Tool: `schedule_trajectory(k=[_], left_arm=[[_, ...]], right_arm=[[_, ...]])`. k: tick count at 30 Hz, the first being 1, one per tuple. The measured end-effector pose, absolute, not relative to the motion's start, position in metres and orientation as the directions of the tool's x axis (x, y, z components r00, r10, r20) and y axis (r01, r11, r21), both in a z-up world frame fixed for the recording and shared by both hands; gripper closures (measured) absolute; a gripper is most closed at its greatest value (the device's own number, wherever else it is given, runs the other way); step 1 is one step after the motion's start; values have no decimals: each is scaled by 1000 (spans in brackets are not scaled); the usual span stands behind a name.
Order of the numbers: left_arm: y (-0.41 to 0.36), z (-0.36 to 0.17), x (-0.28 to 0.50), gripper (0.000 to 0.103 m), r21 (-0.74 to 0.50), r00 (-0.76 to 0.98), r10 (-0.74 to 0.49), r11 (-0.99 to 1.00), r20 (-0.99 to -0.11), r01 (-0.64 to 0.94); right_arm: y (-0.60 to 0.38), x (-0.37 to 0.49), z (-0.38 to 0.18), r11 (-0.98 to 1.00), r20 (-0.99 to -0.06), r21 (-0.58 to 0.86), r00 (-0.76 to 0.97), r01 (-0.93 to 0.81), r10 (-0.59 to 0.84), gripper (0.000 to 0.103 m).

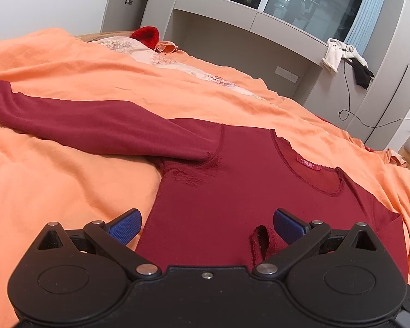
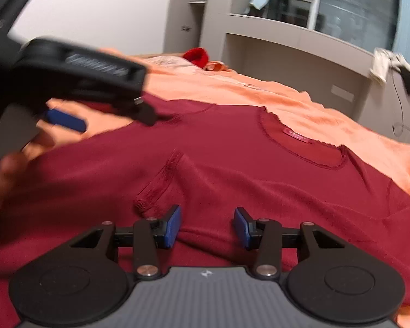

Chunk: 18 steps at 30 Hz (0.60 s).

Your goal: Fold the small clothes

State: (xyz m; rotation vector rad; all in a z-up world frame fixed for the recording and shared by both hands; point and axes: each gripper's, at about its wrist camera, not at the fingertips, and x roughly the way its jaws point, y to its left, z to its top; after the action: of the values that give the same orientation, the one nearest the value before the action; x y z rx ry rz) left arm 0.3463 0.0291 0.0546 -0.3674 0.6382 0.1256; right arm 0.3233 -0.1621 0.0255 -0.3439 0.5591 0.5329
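— Just ahead of our left gripper (image 1: 207, 225) lies the dark red top (image 1: 232, 186), flat on the orange bedspread (image 1: 54, 180); its blue pads stand wide apart, gripping nothing.

— And our right gripper (image 2: 207, 225)?

— We see it partly spread, with only red cloth below and nothing pinched between the pads. A sleeve cuff (image 2: 155, 188) lies folded over the body, just beyond its left pad (the picture is blurred).

— The other sleeve (image 1: 90, 125)?

— It stretches away, up and left of our left gripper, and the neckline (image 1: 309, 169) lies ahead to the right.
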Motion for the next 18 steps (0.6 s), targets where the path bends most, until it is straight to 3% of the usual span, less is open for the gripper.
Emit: schedule_trajectory(k=[4,9,15,18], left_arm=[[28,51,347,1,-289,792,5,930,-611,-228],[19,49,347,1,-269,791,-9,943,-612,-197],[-4,41,344,1,-210,798,-53,973,-601,-93],[-19,32,344,1,-131,786,-29,989,-617,-66]], right_arm=[[-163,313,21,749,-581,-224,702,-624,412,46],[-200,287,33,762,-522,-238,741,-602,423,19],[-260,282,40,873,-426,-278,866,-401,262,1],[-286,293,33,920,-405,-292,905,-261,128,1]])
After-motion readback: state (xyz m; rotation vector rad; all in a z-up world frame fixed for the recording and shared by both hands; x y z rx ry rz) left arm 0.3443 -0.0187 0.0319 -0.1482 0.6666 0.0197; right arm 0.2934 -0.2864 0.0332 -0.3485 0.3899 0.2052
